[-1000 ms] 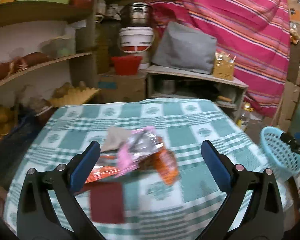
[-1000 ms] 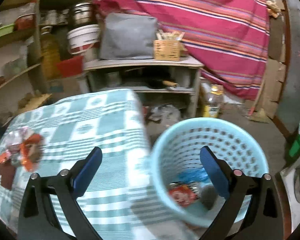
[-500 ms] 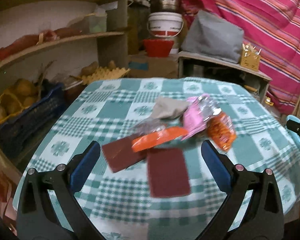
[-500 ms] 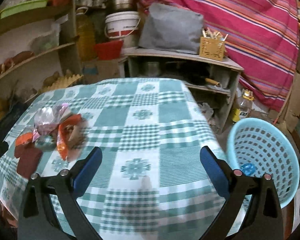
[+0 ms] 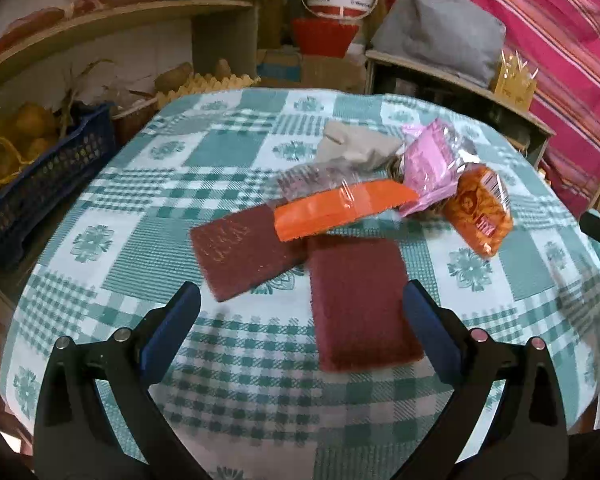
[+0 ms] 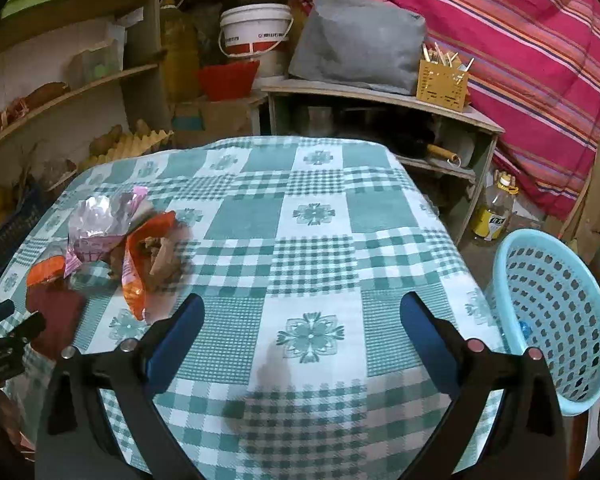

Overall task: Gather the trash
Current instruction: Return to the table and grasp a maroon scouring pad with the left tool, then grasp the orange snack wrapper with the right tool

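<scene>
Both the left gripper (image 5: 300,316) and right gripper (image 6: 302,318) are hanging agape and empty while the heaped trash (image 5: 352,204) is lying on the tablecloth (image 6: 316,216), risking a multi-wrapper snag.

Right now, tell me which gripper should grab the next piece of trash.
Left. The left gripper is open directly over the maroon pad beside the wrappers. The right gripper faces bare tablecloth.

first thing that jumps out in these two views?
The heap of bright crinkled wrappers, led by a flat orange plastic packet, on the green checked tablecloth ahead of the open left gripper. Beside the table's right edge stands a light blue perforated plastic basket.
</scene>
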### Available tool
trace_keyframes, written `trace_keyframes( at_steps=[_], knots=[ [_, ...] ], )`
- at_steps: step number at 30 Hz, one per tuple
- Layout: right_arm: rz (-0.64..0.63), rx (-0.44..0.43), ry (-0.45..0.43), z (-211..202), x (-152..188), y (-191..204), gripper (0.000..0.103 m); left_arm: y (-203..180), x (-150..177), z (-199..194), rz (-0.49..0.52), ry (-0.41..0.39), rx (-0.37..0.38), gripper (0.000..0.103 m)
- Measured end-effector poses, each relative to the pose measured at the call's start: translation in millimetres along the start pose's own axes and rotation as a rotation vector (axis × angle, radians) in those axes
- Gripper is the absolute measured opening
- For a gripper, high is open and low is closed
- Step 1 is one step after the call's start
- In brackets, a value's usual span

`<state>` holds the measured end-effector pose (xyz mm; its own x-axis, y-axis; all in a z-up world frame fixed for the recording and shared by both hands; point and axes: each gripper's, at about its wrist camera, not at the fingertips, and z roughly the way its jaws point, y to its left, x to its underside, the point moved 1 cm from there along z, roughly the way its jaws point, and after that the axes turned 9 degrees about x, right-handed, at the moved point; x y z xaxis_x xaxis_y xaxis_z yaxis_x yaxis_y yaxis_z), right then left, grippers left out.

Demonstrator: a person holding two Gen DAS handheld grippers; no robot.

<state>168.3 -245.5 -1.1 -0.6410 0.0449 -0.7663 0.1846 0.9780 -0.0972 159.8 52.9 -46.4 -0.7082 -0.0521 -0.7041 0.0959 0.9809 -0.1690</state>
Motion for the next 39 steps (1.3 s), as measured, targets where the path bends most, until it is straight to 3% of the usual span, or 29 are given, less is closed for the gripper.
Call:
trace_keyframes(
  at_steps=[4,11,13,14,18,20,24,33,39],
  knots=[
    [-0.008,-0.005,0.004,1,0,7,0.096,-5,-3,8,-0.006,0.027,0.029,0.097],
    [-0.02,-0.006,0.012,5,1,19,0.096,-23,-7,27,0.039,0.103,0.009,0.097],
    [-0.026,-0.007,0.011,6,0,24,0.096,-25,-6,32,0.046,0.126,0.011,0.091],
    [-0.029,-0.006,0.01,6,0,26,0.096,-26,-5,34,0.051,0.139,0.018,0.081],
    [-0.047,-0.017,0.005,7,-1,36,0.096,-32,-4,32,0.09,0.134,0.034,0.063],
    [-0.061,-0.026,0.001,6,-2,43,0.096,-32,-4,28,0.089,0.127,0.033,0.063],
    [-0.091,-0.04,-0.01,4,-2,57,0.096,-32,-7,7,0.099,0.07,0.043,0.063],
    [-0.114,-0.078,-0.028,3,-7,81,0.096,-17,-30,-60,0.085,-0.145,0.047,0.063],
    [-0.155,-0.074,-0.022,10,-8,98,0.095,15,-47,-70,0.015,-0.204,0.006,0.063]
  ],
)
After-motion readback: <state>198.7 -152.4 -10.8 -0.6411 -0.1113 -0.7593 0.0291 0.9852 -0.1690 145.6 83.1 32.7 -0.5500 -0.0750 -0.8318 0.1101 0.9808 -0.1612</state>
